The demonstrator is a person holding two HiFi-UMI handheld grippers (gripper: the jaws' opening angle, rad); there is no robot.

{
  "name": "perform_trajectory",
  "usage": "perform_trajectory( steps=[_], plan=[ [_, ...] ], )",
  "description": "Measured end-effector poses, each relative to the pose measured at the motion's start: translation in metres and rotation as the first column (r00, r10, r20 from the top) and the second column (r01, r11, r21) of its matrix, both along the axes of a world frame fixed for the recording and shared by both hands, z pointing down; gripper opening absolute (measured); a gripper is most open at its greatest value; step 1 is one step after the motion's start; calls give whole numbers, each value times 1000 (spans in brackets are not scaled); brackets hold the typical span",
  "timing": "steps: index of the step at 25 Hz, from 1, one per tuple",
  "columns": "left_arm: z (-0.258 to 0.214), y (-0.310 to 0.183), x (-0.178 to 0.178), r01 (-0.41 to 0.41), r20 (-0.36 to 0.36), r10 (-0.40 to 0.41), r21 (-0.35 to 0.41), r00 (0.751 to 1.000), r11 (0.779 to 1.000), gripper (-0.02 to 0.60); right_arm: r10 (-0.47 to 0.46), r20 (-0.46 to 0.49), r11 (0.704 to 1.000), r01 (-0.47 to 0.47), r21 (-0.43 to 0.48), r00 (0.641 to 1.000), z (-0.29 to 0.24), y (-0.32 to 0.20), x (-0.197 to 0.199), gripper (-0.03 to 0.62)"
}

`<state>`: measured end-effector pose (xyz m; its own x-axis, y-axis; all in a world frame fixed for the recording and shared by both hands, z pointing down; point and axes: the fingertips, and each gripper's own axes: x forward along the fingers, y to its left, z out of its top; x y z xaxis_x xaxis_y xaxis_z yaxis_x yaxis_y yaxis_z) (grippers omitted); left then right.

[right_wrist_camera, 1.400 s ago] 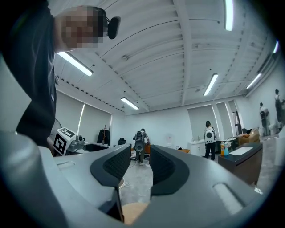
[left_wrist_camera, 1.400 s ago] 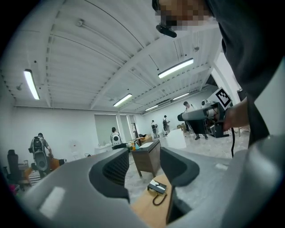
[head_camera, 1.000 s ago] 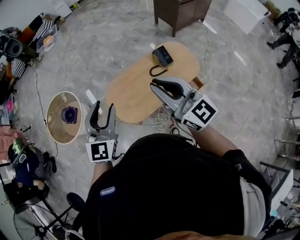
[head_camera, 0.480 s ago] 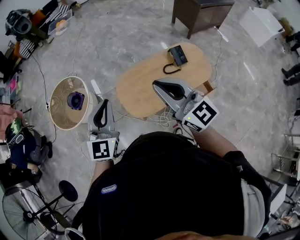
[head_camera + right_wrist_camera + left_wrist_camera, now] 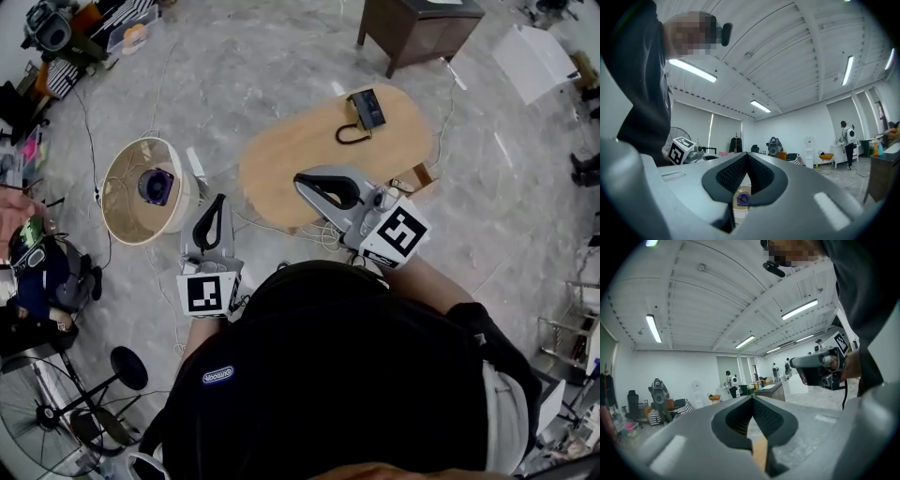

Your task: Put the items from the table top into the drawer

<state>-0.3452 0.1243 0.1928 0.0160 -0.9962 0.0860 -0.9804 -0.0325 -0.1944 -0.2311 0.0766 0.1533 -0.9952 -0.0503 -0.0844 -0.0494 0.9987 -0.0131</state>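
Observation:
A black device with a looped cable lies at the far end of the oval wooden table. A dark wooden cabinet stands beyond the table. My right gripper hangs over the table's near edge, pointing left, its jaws shut on nothing. My left gripper is over the floor left of the table, also shut and empty. In the left gripper view the jaws meet, with the right gripper ahead at the right. In the right gripper view the jaws meet too.
A round tan tub with a purple object inside sits on the floor to the left. White cables lie under the table's near edge. Fans, bags and clutter line the left side. A white board lies at the far right.
The left gripper's jaws went from open to shut. Both grippers shifted, the right one swinging left across the table's near edge. The head view has turned, so table and tub sit further right.

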Motion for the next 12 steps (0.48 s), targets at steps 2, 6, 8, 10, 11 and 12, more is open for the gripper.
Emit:
perform_trajectory(
  steps=[2,6,8,10,11,12],
  plan=[
    [1,2,-2,-1,0,1,1,1000,1000,2,-5,-4,1000,5,4,1000,0,3,-3,29],
    [0,5,-3,-2,6,2,1,1000,1000,2,-1,-3,1000,1,0,1000,1,4,-2,29],
    [1,5,-2,-4,6,4,-15,1000,1000,2,5,0,1000,-5,-1,1000,1,4,0,29],
    [0,6,0,-11,5,11,-12,1000,1000,2,11,1,1000,-11,-2,1000,1,3,1,29],
    [-1,6,0,-13,5,13,-7,1000,1000,2,15,1,1000,-15,-2,1000,1,3,2,29],
    [-1,6,0,-14,9,14,-6,1000,1000,2,20,1,1000,-20,-3,1000,1,2,3,29]
  ],
)
